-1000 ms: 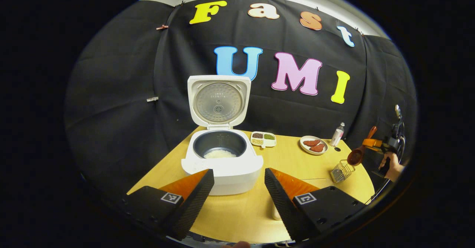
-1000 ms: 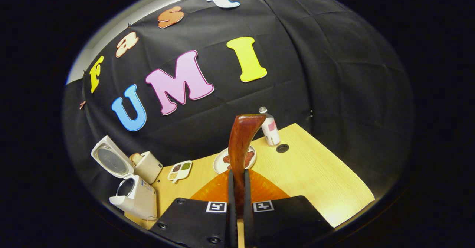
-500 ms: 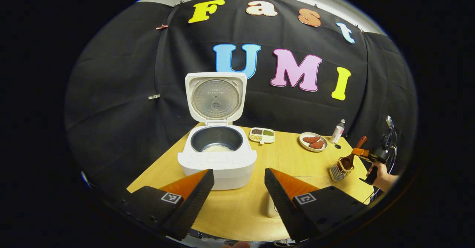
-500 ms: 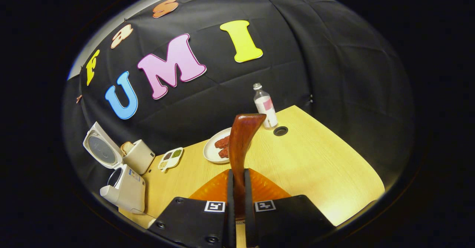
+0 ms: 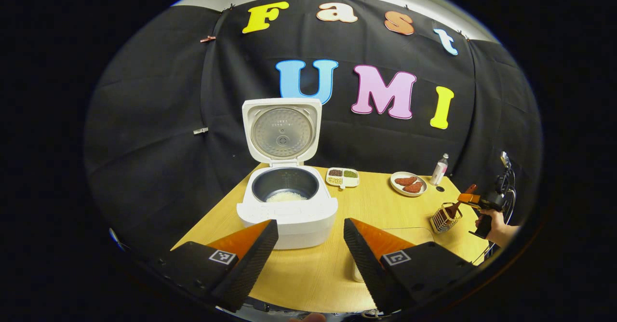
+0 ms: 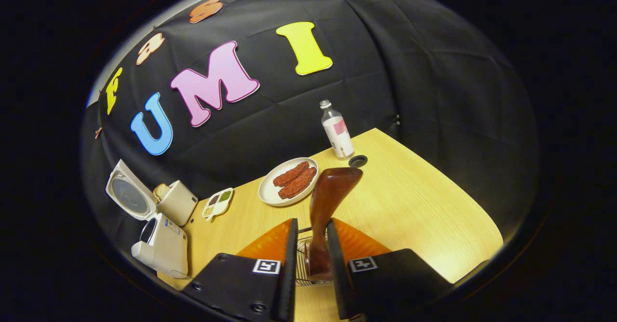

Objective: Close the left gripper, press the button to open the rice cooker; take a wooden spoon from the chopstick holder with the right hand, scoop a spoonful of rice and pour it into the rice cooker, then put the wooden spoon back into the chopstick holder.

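Since half a second ago your right gripper [image 6: 309, 259] has let its fingers part: they were clamped on the wooden spoon [image 6: 324, 216], and now they stand a little way off the handle on either side, so the spoon rests on its own in the wire chopstick holder [image 6: 302, 264] with its handle leaning up between them. In the left gripper view the same holder [image 5: 444, 218] sits near the table's right edge with the spoon [image 5: 458, 205] poking out of it, and your right hand [image 5: 496, 225] holds that gripper [image 5: 468, 198] just beside it. Your left gripper [image 5: 308, 249] hangs wide apart, gripping nothing, above the near edge of the wooden table [image 5: 308, 274]. Beyond it the white rice cooker [image 5: 288, 211] stands with its lid [image 5: 282, 130] raised upright and a layer of rice [image 5: 286, 196] in the dark inner pot. Behind the cooker to its right lies a divided dish of grains [image 5: 342, 177], then a plate of reddish-brown food [image 5: 409, 184], then a small bottle [image 5: 439, 169] by the cloth wall. In the right gripper view a toaster [image 6: 177, 201] with bread in it stands just behind the cooker [image 6: 161, 247].
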`<state>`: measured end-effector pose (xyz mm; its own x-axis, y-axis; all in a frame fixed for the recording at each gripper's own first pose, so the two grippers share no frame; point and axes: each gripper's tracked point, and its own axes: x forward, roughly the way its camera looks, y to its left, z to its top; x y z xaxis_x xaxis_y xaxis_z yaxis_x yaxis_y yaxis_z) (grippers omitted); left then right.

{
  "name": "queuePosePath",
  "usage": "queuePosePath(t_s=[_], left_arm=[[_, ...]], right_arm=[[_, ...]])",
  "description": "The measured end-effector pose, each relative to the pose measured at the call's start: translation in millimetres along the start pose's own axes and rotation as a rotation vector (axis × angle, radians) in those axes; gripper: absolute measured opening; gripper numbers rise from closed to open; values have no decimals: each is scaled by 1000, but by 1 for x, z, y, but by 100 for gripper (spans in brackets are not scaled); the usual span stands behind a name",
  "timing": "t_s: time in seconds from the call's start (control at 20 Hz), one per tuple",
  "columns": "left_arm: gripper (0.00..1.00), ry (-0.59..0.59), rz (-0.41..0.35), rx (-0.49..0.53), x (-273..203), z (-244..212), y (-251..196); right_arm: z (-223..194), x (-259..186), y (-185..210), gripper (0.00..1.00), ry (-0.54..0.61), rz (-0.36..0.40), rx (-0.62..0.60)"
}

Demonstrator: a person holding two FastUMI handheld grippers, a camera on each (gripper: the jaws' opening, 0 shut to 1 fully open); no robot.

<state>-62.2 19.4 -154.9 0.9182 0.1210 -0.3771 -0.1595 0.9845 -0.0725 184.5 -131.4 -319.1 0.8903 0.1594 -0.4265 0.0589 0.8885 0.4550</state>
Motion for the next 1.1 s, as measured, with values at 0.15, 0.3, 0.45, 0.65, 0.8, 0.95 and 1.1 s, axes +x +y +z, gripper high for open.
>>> queuePosePath(t_s=[0.15, 0.3, 0.45, 0.65, 0.8, 0.95, 1.1], left_arm=[[95, -21, -13, -6, 2, 11, 1], [95, -60, -45, -36, 6, 31, -4], [95, -127, -63, -40, 13, 63, -4], [95, -247, -74, -9, 33, 124, 6], [95, -320, -78, -11, 48, 169, 15], [95, -370, -67, -15, 67, 204, 28], [95, -389, -46, 22, 89, 230, 40]], right_arm=[[-5, -19, 3, 77, 29, 6, 23], [-3, -39, -1, 97, 33, -24, 14], [-1, -66, -3, 98, 37, -50, 37], [9, -111, 5, 98, -1, -55, 44], [25, -149, 16, 98, -38, -48, 25], [41, -185, 26, 98, -105, -53, -71], [61, -222, 54, 98, -187, -51, -174]])
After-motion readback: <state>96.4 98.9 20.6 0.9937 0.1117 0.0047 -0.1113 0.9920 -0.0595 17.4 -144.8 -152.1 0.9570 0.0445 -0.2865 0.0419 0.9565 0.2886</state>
